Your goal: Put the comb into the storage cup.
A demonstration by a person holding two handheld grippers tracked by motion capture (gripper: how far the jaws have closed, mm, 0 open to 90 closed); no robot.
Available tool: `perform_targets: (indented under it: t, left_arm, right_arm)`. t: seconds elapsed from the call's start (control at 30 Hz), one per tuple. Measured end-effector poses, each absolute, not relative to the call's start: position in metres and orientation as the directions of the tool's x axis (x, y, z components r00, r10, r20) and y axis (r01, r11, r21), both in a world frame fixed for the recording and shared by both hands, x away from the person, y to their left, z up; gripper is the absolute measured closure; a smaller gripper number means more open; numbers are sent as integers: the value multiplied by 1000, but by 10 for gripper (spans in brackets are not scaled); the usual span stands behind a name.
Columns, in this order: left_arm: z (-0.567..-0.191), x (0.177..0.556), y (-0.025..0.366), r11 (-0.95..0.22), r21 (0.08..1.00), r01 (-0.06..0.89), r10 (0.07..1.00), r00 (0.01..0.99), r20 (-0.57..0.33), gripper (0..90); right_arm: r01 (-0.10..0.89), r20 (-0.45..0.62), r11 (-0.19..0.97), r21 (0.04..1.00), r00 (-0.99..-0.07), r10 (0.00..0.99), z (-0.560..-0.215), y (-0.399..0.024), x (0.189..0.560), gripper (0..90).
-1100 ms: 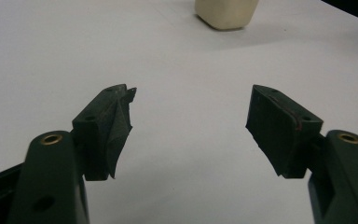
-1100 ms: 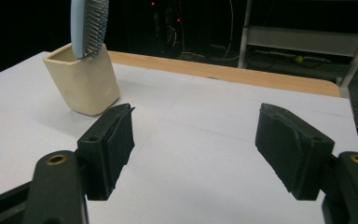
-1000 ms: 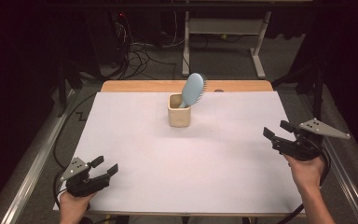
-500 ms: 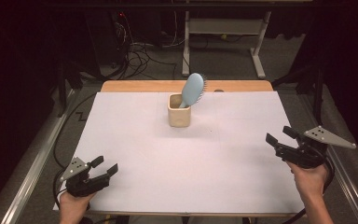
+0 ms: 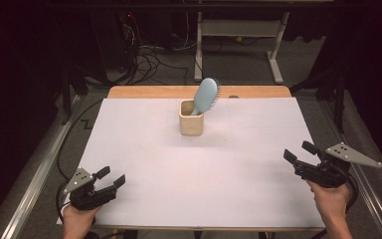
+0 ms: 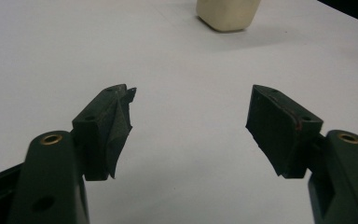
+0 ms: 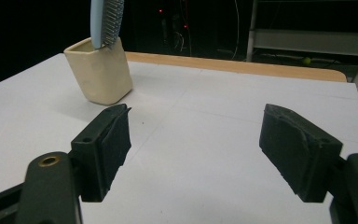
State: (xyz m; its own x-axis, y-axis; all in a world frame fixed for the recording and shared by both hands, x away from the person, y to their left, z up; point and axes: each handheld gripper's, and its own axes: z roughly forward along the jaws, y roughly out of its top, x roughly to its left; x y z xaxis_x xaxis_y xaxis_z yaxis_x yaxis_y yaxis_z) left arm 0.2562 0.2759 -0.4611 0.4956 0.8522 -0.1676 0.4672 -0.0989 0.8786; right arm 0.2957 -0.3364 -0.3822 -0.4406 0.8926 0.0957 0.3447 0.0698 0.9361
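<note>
While both the left gripper [image 5: 112,180] and right gripper [image 5: 298,151] wait empty with jaws spread at the desk's [image 5: 144,149] near corners, the hairbrush [image 5: 205,96] leaning handle-down in the cup [image 5: 191,121] near the far edge could tip it if nudged sideways.

The room is dark. Black cables [image 5: 146,59] lie on the grey floor [image 5: 238,64], near a white metal frame [image 5: 238,30].

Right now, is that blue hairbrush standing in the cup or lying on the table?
Standing in it: the hairbrush leans handle-down inside the cup, head sticking out above the rim.
</note>
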Motion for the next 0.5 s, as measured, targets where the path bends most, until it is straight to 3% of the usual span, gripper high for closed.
perform_targets:
  t: [0.5]
  left_arm:
    - [-461, 256, 276, -101, 880, 465, 854, 494, -163, 307]
  right_arm:
    - [342, 103, 63, 938, -445, 890, -392, -336, 281, 247]
